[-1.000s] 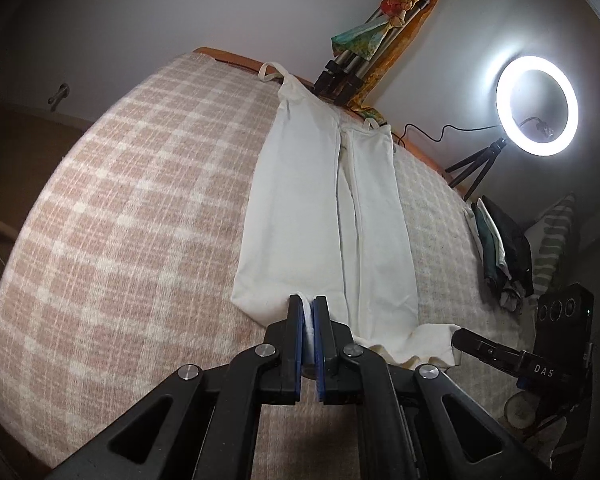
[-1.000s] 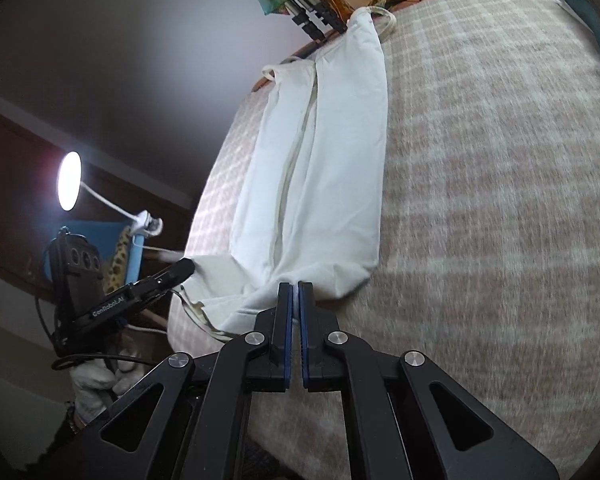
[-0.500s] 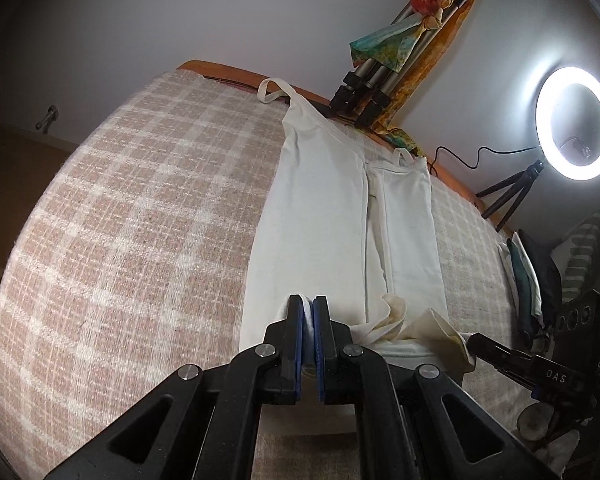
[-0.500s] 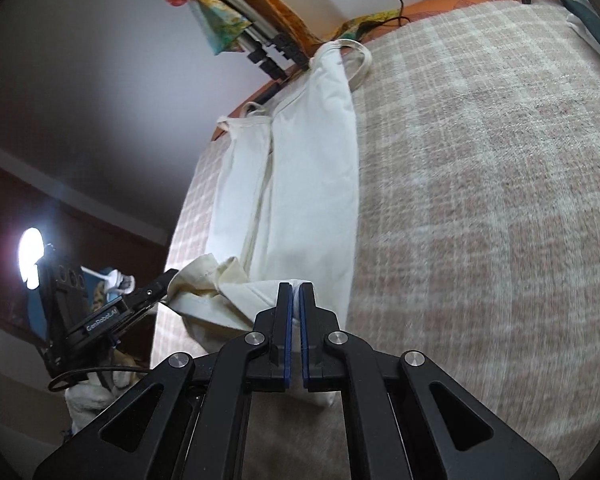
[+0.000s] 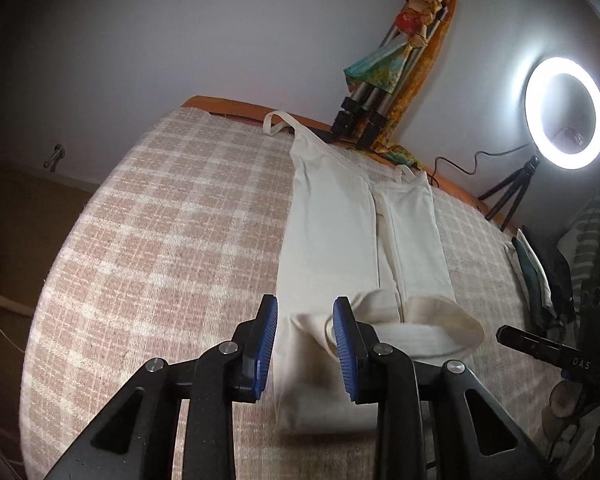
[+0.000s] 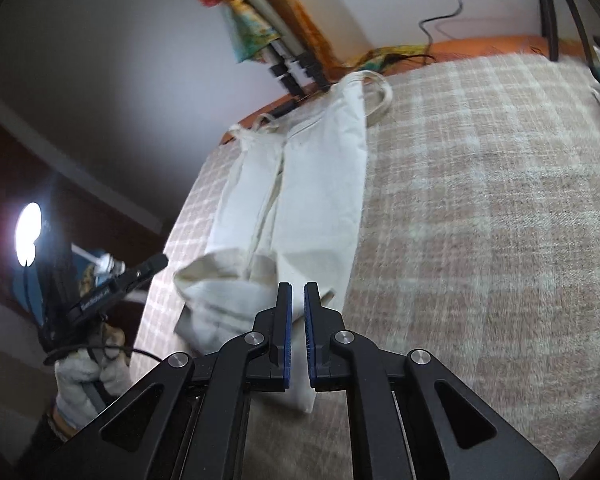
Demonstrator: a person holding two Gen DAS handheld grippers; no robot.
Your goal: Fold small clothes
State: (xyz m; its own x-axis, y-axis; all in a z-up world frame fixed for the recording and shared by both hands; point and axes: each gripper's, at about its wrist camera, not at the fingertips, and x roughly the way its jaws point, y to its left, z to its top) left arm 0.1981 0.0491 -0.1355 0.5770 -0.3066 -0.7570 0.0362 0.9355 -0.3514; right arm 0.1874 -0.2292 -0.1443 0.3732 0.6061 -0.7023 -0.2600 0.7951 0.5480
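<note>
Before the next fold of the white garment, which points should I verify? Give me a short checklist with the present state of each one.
1. Left tongs have let go of the white garment: ok, they stand open with cloth only lying between them.
2. Right tongs free of cloth: cannot tell, the gap is narrow and cloth sits in it.
3. Near end folded over: ok, but the fold is puffy, not flat.
4. Long halves lie side by side: ok.
5. Far straps tucked in: not ok, they stick out at the bed edge.
6. Checked blanket smooth under the garment: ok.
</note>
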